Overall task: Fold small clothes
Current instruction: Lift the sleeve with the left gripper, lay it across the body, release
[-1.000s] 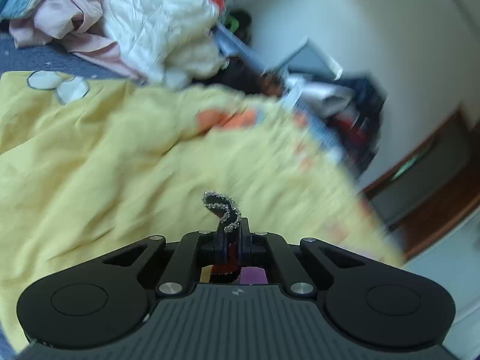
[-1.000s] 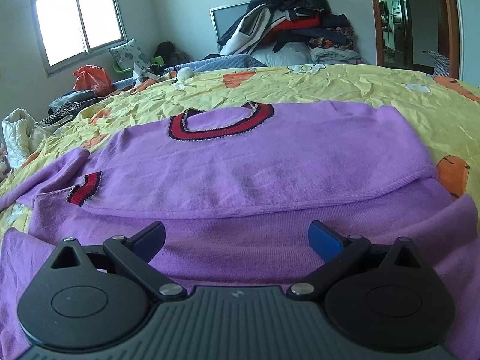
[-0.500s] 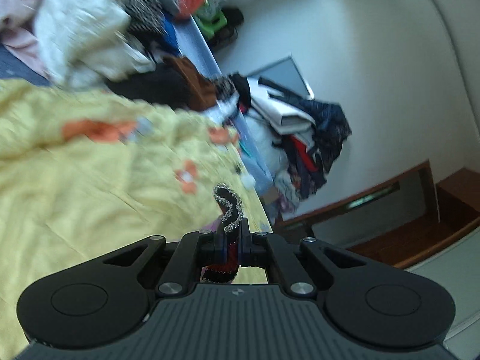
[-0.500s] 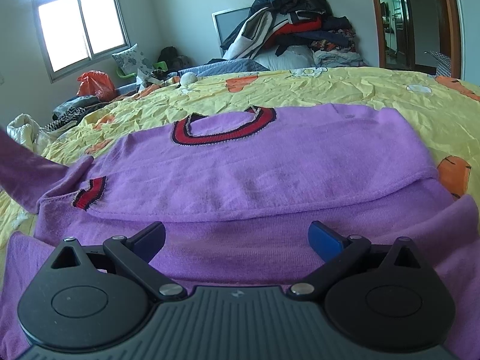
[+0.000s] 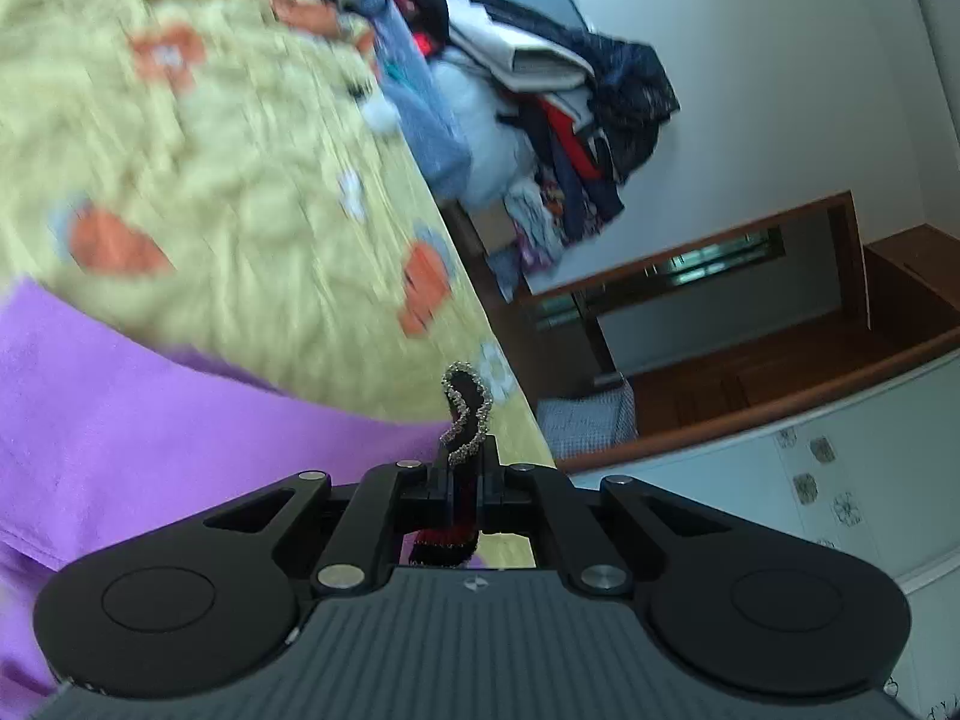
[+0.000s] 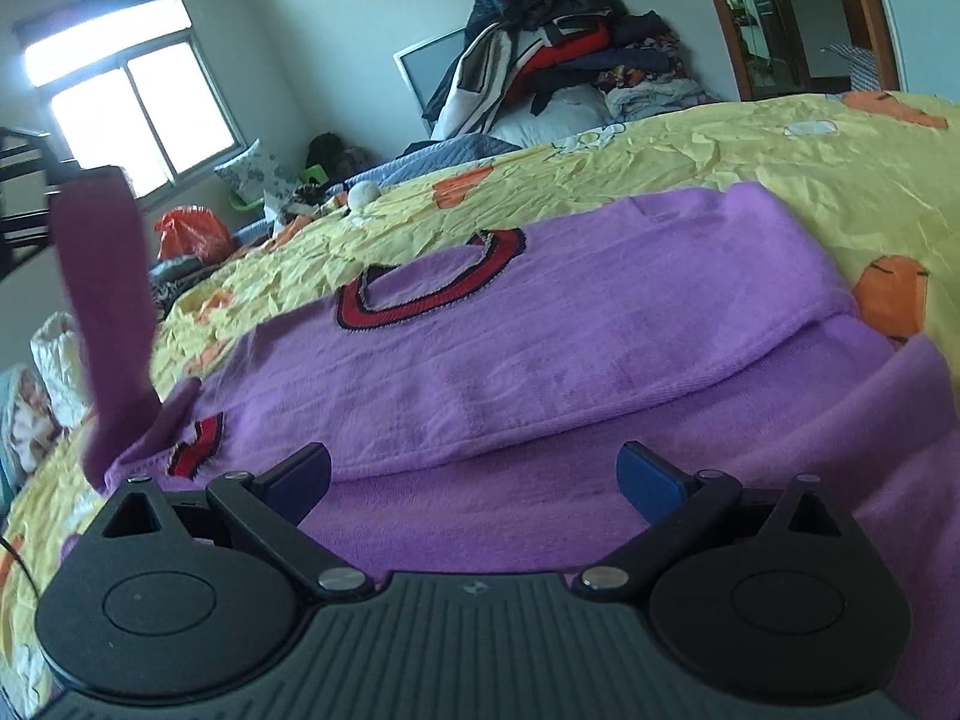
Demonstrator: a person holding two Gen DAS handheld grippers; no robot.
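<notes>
Left wrist view: the left gripper (image 5: 462,480) is tilted, its jaws clamped on the red-and-black ribbed cuff (image 5: 465,420) of the purple knitted sweater (image 5: 120,420).
Right wrist view: the right gripper (image 6: 474,477) hangs low with jaws apart, just above the sweater spread ahead on the yellow flowered bedsheet (image 6: 750,162); one purple sleeve (image 6: 108,312) rises at far left. No writing is legible.

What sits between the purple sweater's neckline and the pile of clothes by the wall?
In the right wrist view, only wrinkled yellow bedsheet between the neckline and the clothes pile.
</notes>
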